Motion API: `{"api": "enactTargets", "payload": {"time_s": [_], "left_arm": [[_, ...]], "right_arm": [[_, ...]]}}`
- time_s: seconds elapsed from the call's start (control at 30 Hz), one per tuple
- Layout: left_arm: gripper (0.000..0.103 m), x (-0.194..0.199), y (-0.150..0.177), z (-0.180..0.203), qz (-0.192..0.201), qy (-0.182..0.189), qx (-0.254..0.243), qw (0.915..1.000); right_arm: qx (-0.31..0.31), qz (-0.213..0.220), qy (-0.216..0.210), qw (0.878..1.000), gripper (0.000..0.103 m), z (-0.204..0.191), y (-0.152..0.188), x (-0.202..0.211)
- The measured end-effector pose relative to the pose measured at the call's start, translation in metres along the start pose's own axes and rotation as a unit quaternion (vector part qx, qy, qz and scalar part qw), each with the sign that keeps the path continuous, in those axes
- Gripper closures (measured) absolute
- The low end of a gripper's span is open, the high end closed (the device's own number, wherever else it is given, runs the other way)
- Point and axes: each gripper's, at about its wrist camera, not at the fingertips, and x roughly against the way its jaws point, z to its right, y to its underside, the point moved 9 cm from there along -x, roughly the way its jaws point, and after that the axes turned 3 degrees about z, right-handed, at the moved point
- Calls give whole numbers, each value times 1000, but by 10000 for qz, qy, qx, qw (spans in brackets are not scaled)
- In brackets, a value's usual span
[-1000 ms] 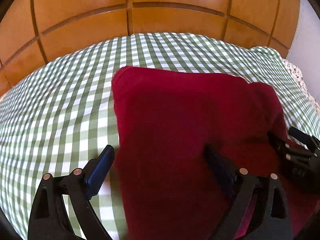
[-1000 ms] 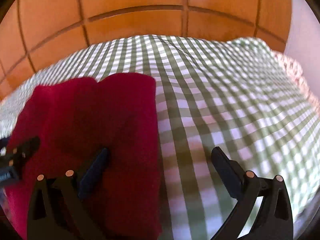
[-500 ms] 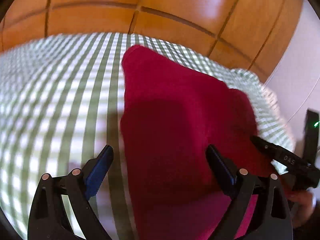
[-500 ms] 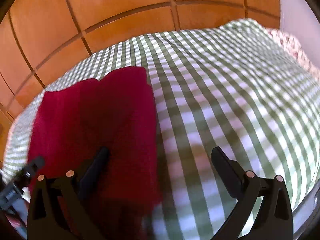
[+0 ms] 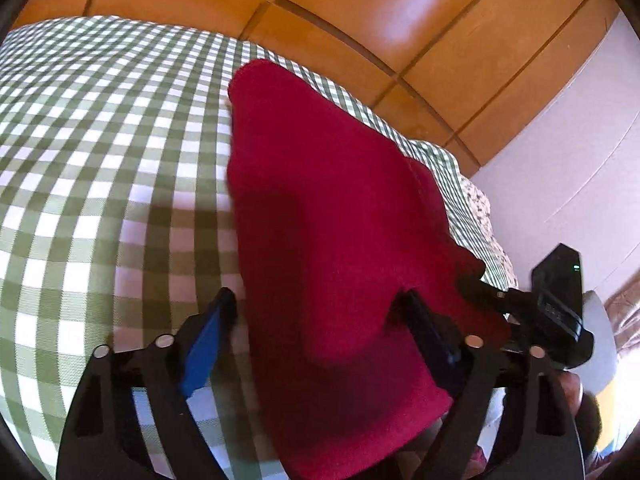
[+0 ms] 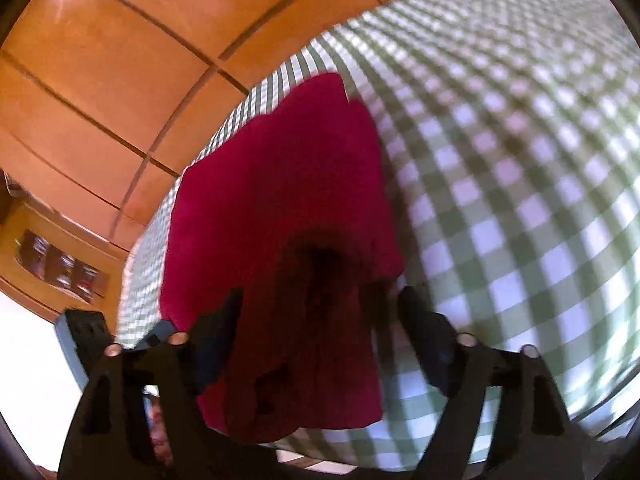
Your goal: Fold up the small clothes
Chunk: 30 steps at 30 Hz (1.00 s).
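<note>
Item: dark red, soft knitted garment [image 5: 328, 216], lying flat on a green-and-white checked cloth [image 5: 100, 152] that covers what looks like a bed; whether it is a bed or a bench cannot be told. Orange-brown wooden panelling [image 5: 400, 20] stands behind it, toward 12 o'clock.

Left gripper [image 5: 316, 320]: placed over the garment's near left corner, one finger on the checked cloth at 9 o'clock, the other above the red fabric at 3 o'clock. Jaws closing, fabric between them, pads not yet pressing on it.

Right gripper [image 6: 320, 320]: placed over the near right corner, the near edge bunched and shadowed between its fingers. Jaws closing; no firm pinch is visible. In the left wrist view it appears at 4 o'clock, at the garment's right edge.

Reason for placement, as judged: both tools straddle the near corners so that the edge can be pinched evenly and carried toward 12 o'clock for a fold.
</note>
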Motion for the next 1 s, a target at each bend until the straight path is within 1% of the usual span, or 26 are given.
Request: {"api": "enactTargets", "payload": {"time_s": [0.03,0.1,0.3,0.37,0.47,0.57,0.63,0.7,0.77,0.8,0.83,0.9,0.93,1.0], "left_arm": [[25,1,0,-2,-7,23,7,10000],[25,-1,0,-1,-47,132,67,9999],[26,-15,3,6,-267,184,51,9995],[30,-18,5,7,-303,161,-4,9994],[39,-20,4,10,-310,118,-16,9994],[42,-18,1,14,-243,38,-170,9996],[42,-20,0,19,-255,-82,-340,9991],[41,-21,-1,16,-275,-131,-344,9989],[36,-23,-1,16,-324,-176,-315,9988],[33,-24,-1,17,-322,-253,-379,9984],[29,-24,-3,18,-320,-339,-458,9979],[27,-26,-4,20,-293,-528,-693,9958],[27,-26,-4,20,-295,-557,-760,9951],[27,-29,-4,20,-306,-586,-795,9946]], "right_arm": [[-80,-29,-79,9999,31,1,0,-3],[-162,-52,-249,9995,31,-1,-2,-9],[-63,37,-139,9999,31,-8,-20,-23],[-2,63,-97,9999,33,-10,-20,-24],[146,53,-64,9999,37,-12,-20,-26],[200,47,-65,9998,41,-13,-19,-26],[231,48,-46,9997,41,-12,-20,-27],[197,49,-61,9998,41,-12,-20,-28],[158,27,-76,9998,41,-11,-17,-26],[142,4,-81,9999,39,-11,-17,-26],[113,-26,-90,9999,39,-11,-16,-25],[53,-62,-99,9999,38,-9,-13,-19],[47,-67,-82,9999,36,-7,-12,-17],[79,-84,-54,9999,35,-5,-12,-15]]}}
